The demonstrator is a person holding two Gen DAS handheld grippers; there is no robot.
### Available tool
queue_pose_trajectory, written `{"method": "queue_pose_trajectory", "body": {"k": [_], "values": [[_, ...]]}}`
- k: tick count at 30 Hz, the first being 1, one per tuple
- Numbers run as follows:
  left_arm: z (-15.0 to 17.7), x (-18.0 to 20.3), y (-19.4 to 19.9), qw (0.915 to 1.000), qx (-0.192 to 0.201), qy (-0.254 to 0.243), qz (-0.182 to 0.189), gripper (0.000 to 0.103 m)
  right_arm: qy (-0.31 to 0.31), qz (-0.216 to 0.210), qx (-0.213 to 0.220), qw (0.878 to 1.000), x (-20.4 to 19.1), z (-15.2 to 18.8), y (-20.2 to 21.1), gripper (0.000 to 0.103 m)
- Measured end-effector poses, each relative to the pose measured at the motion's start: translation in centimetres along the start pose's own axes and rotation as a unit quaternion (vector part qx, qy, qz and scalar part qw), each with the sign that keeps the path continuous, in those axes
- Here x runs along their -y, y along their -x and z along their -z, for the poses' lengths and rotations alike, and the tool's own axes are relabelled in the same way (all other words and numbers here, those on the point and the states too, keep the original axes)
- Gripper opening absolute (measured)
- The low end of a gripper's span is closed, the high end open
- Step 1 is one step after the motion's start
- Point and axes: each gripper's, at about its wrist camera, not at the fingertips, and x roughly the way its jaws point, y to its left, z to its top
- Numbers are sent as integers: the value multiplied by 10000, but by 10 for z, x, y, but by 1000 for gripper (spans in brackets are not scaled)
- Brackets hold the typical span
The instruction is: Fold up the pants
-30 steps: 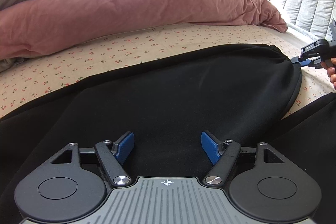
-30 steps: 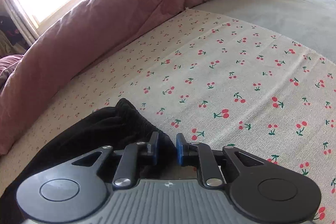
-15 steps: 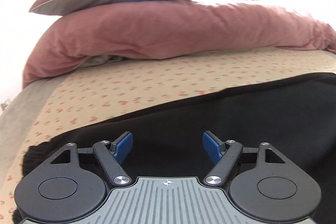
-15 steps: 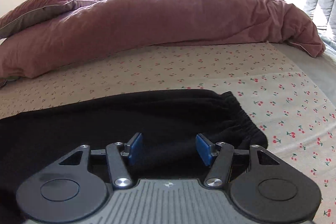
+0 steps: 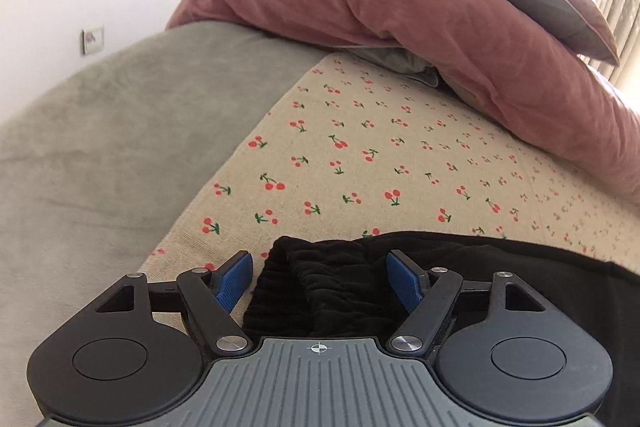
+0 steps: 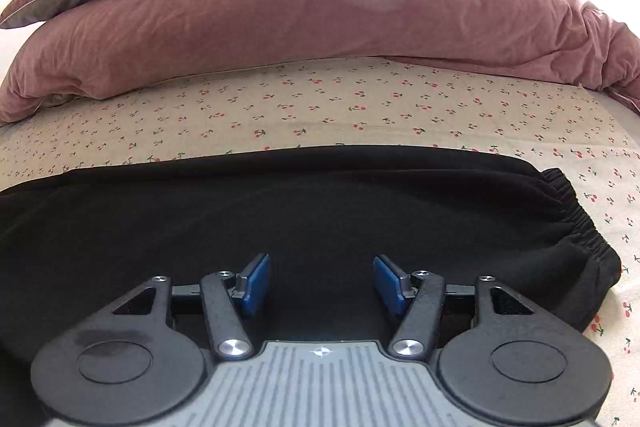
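Black pants (image 6: pixel 320 211) lying flat across cherry-print sheet (image 5: pixel 360 155) on bed, pink duvet (image 6: pixel 320 11) bunched behind. Left gripper (image 5: pixel 320 281) over ribbed cuffs (image 5: pixel 304 287) at leg end, jaws apart, nothing pinched. Right gripper (image 6: pixel 320 281) above mid-fabric near elastic waistband (image 6: pixel 576 215), jaws apart too, empty. Looks like setup for lengthwise fold, cuffs toward waist. Next move probably: left drops lower, pinches both cuff layers together, else one leg slides off.
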Motion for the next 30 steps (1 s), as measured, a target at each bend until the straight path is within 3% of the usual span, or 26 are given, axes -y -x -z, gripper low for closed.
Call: {"method": "queue_pose_trajectory", "body": {"k": [3,6,7,8,11,13,14,16,19,22,23,26,30], "values": [[-6,-7,-5,9993,-31,196,315,67,250,-46,-33,9997,-24,-2,-3,59],[-9,-6,-7,9991,-132,157,379,45,559,-127,-4,9984,-53,-4,-9,59],[-7,-4,-5,9988,-93,74,482,30,679,-176,25,9975,-63,-4,-10,59],[-5,-2,0,9985,36,96,537,21,830,-230,48,9963,-74,-4,-12,59],[1,-3,21,9961,772,167,403,18,1460,-314,72,9888,-108,-2,-17,59],[1,-3,24,9938,1108,64,22,18,1859,-288,132,9821,-128,2,-20,59],[0,-2,19,9939,1081,-39,-194,20,1949,-255,152,9804,-133,2,-21,59],[-2,-3,1,9975,616,-66,-351,27,1932,-266,148,9807,-136,0,-24,60],[-1,7,11,9945,752,-427,-593,42,1739,-318,95,9842,-131,-5,-23,60],[7,34,35,9801,1212,-1067,-1154,66,1708,-324,115,9847,-136,-6,-20,61],[10,44,43,9765,1332,-1239,-1154,66,1650,-400,127,9854,-140,-6,-17,63],[20,83,60,9773,1270,-1575,-630,67,1645,-773,172,9832,-153,-5,-9,63],[49,135,67,9752,947,-1944,468,72,1874,-1129,121,9757,-177,2,-10,63]]}}
